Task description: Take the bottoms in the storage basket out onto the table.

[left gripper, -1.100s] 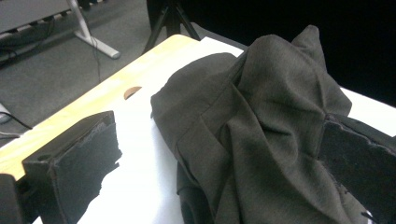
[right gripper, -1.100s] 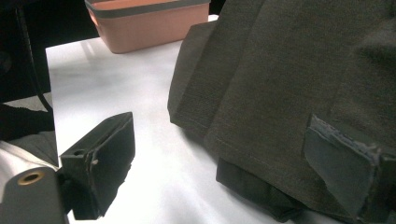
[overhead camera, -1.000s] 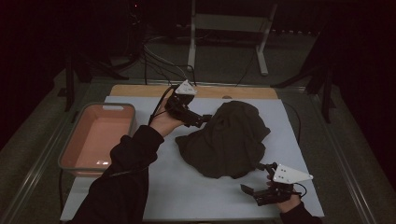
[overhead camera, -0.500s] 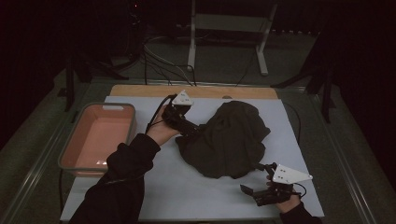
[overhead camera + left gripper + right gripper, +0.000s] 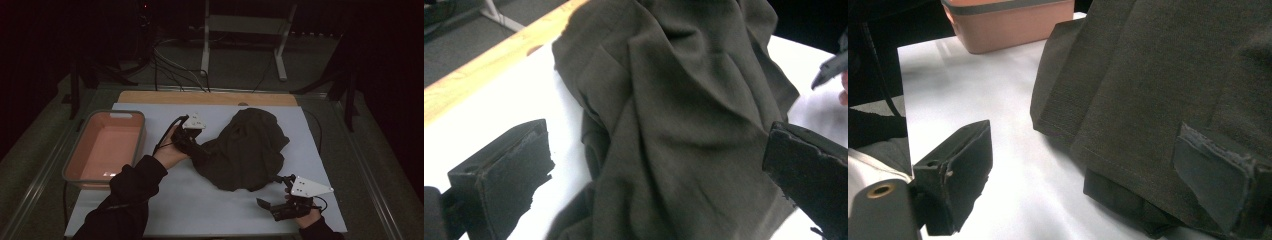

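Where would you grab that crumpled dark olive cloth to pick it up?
On the crumpled dark olive cloth, I'd probably take the flat hemmed near edge, coming in low from the person's side: it lies thin on the white table, between the right gripper's open jaws.

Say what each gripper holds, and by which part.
Nothing is held. Both the left gripper and the right gripper are open, fingers astride edges of the dark garment.
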### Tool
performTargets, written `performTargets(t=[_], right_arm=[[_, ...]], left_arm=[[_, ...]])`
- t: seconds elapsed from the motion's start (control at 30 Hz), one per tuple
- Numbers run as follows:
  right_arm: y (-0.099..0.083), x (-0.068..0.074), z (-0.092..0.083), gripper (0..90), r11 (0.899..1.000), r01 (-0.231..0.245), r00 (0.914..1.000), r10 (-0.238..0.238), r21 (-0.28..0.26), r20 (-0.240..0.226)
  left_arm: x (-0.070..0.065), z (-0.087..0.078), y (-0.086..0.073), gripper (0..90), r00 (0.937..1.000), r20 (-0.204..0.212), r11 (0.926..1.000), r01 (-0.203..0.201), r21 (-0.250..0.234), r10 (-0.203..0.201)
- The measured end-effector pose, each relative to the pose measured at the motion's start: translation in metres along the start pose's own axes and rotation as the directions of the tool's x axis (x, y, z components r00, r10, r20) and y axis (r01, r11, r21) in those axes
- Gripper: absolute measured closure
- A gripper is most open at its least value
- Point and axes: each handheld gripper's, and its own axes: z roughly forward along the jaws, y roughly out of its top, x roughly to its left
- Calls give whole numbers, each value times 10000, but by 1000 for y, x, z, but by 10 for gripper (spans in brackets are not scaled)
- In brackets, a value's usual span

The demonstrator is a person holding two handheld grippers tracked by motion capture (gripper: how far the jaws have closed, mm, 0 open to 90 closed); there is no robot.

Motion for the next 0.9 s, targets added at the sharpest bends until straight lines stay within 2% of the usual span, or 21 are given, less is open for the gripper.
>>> performTargets(t=[0.4,0.43,0.63,0.9], right_arm=[[0,0,0,99,10000,5,10000,-5,4,-8],[0,0,0,99,10000,17,10000,-17,2,6],[0,1,0,99,10000,31,10000,-31,24,2],[1,1,0,99,10000,57,10000,-57,14,20]], left_arm=[[-13,2,-25,0,9993,384,9999,-3,157,-3],[-17,3,-30,0,9993,352,9995,-133,288,123],[-26,4,-44,0,9984,530,9988,-210,438,187],[-34,4,-64,0,9969,786,9987,-70,501,30]])
